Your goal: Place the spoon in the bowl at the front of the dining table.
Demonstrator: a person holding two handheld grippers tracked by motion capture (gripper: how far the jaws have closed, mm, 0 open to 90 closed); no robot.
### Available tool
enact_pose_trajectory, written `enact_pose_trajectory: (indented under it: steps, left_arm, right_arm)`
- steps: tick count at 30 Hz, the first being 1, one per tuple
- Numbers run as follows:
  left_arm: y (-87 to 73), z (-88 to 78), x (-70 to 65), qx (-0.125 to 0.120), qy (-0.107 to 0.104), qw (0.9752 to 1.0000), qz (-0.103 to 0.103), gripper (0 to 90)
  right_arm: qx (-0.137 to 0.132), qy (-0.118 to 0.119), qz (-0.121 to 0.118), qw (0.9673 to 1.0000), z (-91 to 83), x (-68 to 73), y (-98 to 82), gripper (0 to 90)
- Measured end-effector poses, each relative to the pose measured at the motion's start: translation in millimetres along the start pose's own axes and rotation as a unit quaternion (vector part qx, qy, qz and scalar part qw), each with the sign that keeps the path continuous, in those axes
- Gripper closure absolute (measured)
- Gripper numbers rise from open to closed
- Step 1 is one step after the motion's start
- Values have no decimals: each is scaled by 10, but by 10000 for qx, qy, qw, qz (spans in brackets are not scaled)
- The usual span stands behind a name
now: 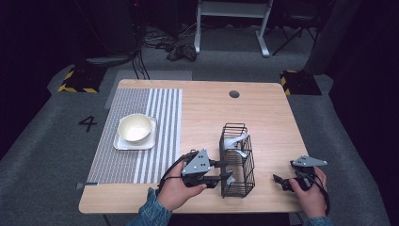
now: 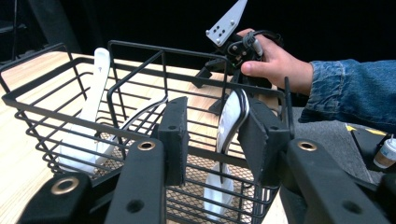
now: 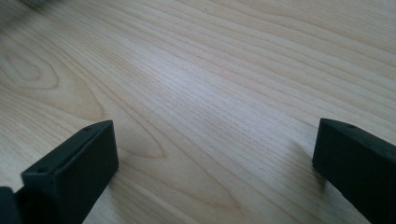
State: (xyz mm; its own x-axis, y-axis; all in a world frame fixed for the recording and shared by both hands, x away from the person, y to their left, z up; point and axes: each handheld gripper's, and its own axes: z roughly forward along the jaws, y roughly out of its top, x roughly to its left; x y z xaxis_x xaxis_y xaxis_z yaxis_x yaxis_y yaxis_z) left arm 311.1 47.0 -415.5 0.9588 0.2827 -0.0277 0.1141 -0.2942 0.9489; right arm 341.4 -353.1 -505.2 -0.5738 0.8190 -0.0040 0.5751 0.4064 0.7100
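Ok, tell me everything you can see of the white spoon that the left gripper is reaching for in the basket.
The white spoon looks like glossy ceramic or plastic. It stands nearly upright in the near compartment of the black wire basket, bowl end down on the mesh floor, handle rising above the rim and leaning on it. The left gripper has its jaws on either side of the handle: the spoon lies against the right one, with a gap to the other. A second white spoon stands in the far compartment, apart from it.
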Motion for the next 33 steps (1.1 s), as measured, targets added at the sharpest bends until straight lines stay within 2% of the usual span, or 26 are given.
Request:
enact_pose_trajectory:
  steps: [6,10,12,15,25,33]
  left_arm:
    - [-21,39,6,-113,-135,9998,7,698]
    - [-44,81,14,-8,-125,9999,35,756]
    - [-61,85,22,-72,-149,9999,-37,780]
    - [-69,89,30,-95,-124,9999,-38,831]
    - [-28,106,23,-10,2,10000,27,848]
    - [15,70,28,-171,20,9999,-15,849]
  right_arm:
    - [-1,-1,-1,10000,0,0,0,2]
    - [0,-1,3,10000,0,0,0,3]
    - [-2,-2,1,10000,0,0,0,3]
    - [-3,-2,3,10000,0,1,0,3]
    - [-1,-2,1,10000,0,0,0,2]
    - [-1,-2,2,10000,0,0,0,2]
